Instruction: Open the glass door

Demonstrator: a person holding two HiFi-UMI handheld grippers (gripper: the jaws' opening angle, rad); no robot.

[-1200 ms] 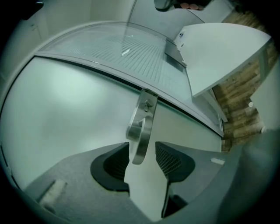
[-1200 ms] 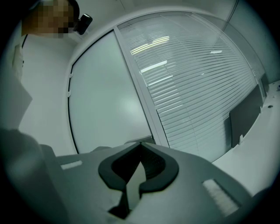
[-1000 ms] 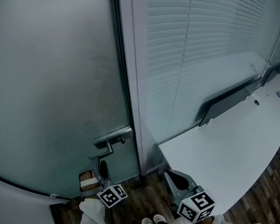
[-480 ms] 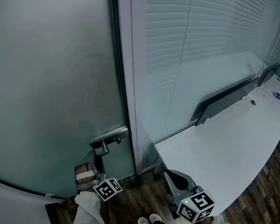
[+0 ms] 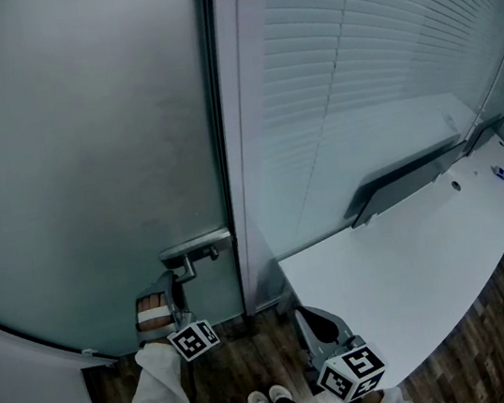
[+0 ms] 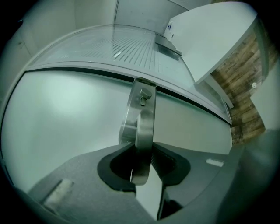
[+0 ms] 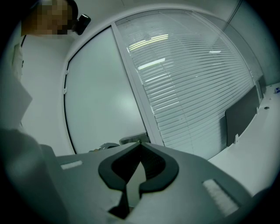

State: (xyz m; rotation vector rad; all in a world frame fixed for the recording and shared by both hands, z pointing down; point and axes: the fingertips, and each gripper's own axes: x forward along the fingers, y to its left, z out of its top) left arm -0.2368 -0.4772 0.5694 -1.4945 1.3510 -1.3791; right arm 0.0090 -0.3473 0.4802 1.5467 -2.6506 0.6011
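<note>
The frosted glass door (image 5: 84, 156) has a metal lever handle (image 5: 197, 246) near its right edge. My left gripper (image 5: 173, 292) reaches up to that handle. In the left gripper view the handle's lever (image 6: 144, 127) runs down between the jaws of the left gripper (image 6: 142, 151). The jaws are closing, and both pads touch the lever's sides. My right gripper (image 5: 315, 321) hangs lower and to the right, away from the door. Its tips meet, shut on nothing (image 7: 140, 143). In the right gripper view the door (image 7: 100, 96) and its handle (image 7: 133, 139) lie ahead.
A pale door frame (image 5: 242, 150) separates the door from a glass wall with blinds (image 5: 354, 66). A white desk (image 5: 414, 265) juts out at the right, close to my right gripper. Dark wood floor (image 5: 249, 362) lies below. A curved wall edge (image 5: 25, 327) sits to the left.
My left gripper has crept a little closer to the handle and its jaws have narrowed onto the lever. The right gripper has stayed put.
</note>
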